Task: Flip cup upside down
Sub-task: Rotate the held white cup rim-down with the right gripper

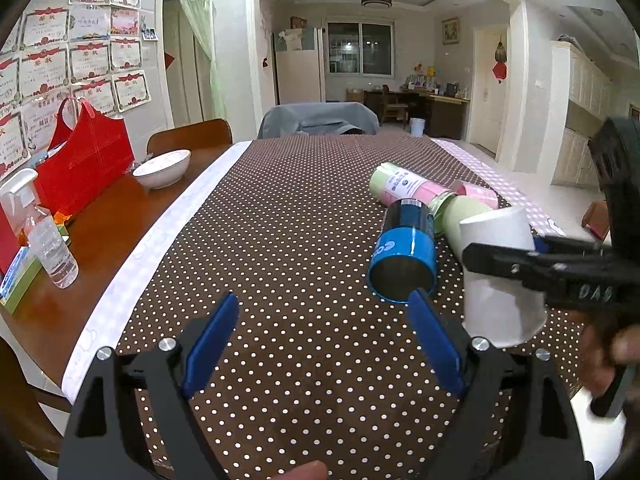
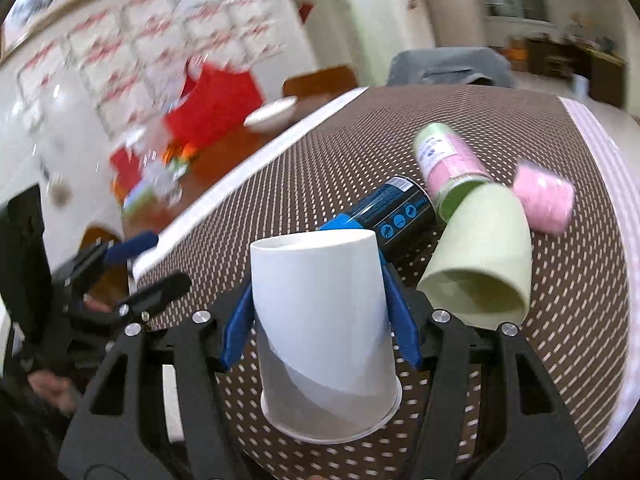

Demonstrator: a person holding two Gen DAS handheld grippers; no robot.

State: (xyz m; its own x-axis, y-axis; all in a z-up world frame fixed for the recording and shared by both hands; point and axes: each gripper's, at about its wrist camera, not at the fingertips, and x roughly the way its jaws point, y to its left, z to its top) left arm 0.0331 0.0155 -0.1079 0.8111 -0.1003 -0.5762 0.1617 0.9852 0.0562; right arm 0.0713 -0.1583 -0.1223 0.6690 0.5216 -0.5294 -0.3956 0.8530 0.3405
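Observation:
A white paper cup sits between the blue pads of my right gripper, which is shut on it. The cup is upside down, base up and wide rim down, a little tilted, just above the dotted tablecloth. In the left wrist view the cup shows at the right, crossed by the right gripper's black finger. My left gripper is open and empty, low over the cloth, left of the cup.
A blue can, a pale green cup, a pink and green bottle and a pink cup lie on their sides behind the white cup. A bowl, red bag and spray bottle stand at the left.

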